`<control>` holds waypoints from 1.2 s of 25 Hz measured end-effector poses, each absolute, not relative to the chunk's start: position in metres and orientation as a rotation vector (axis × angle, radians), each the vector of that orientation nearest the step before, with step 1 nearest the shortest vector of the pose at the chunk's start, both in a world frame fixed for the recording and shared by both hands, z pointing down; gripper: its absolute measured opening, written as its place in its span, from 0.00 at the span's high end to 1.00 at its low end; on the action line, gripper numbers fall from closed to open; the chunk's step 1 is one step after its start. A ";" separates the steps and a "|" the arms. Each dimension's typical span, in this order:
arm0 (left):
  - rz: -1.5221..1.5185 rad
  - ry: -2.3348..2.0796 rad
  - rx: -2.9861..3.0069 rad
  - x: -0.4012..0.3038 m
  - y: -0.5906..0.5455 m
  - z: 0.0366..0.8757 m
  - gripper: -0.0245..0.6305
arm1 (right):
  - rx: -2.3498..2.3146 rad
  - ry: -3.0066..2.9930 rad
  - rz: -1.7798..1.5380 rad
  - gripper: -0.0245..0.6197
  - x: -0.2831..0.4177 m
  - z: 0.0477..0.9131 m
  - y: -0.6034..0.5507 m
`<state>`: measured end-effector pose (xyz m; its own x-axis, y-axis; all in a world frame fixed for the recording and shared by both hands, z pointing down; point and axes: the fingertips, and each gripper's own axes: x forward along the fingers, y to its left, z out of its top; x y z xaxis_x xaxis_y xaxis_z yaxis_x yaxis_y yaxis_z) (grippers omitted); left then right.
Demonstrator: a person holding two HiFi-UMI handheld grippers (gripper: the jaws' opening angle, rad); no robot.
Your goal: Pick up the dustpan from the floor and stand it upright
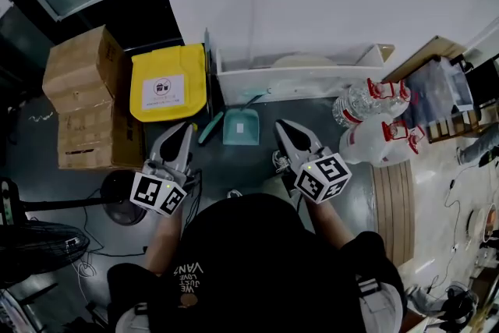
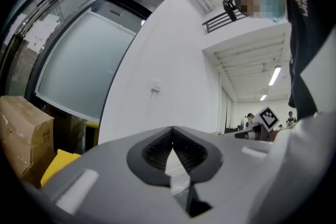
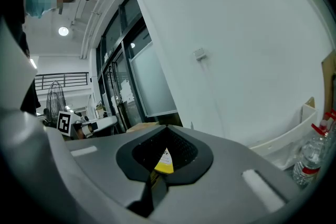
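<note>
**Head view first: dustpan by the wall tray, both claws closed and empty**

In the head view, the teal dustpan [image 1: 240,126] is seen at the centre of the frame, on the dark floor. Its handle is turned towards the white tray [image 1: 296,78] at the foot of the wall. Whether it stands fully upright cannot be told from this steep angle. A teal brush [image 1: 210,129] is seen just left of it. The left gripper [image 1: 187,129] and the right gripper [image 1: 284,129] are held either side of the dustpan, near it but apart from it. A yellow bag [image 1: 168,82] and cardboard boxes [image 1: 86,97] are seen at the upper left, and water bottles [image 1: 374,121] at the right.

In the left gripper view, the left gripper [image 2: 172,128] is shown with its jaws pressed together and nothing between them. The yellow bag [image 2: 58,162] and a cardboard box [image 2: 23,134] are seen at the lower left.

In the right gripper view, the right gripper [image 3: 167,128] is likewise shown pressed together and empty. A white wall is seen beyond it, and a water bottle [image 3: 310,157] at the lower right.
</note>
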<state>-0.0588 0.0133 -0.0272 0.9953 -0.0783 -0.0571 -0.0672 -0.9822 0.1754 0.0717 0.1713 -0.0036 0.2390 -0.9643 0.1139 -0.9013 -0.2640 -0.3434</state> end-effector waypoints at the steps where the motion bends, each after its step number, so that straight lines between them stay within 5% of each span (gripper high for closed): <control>1: -0.099 -0.108 2.965 -0.062 0.015 -0.028 0.88 | -2.294 1.770 -0.459 0.96 0.067 -0.002 0.172; 30: -0.098 -0.225 2.927 -0.111 0.025 -0.009 0.88 | -2.301 1.834 -0.543 0.96 0.030 0.027 0.159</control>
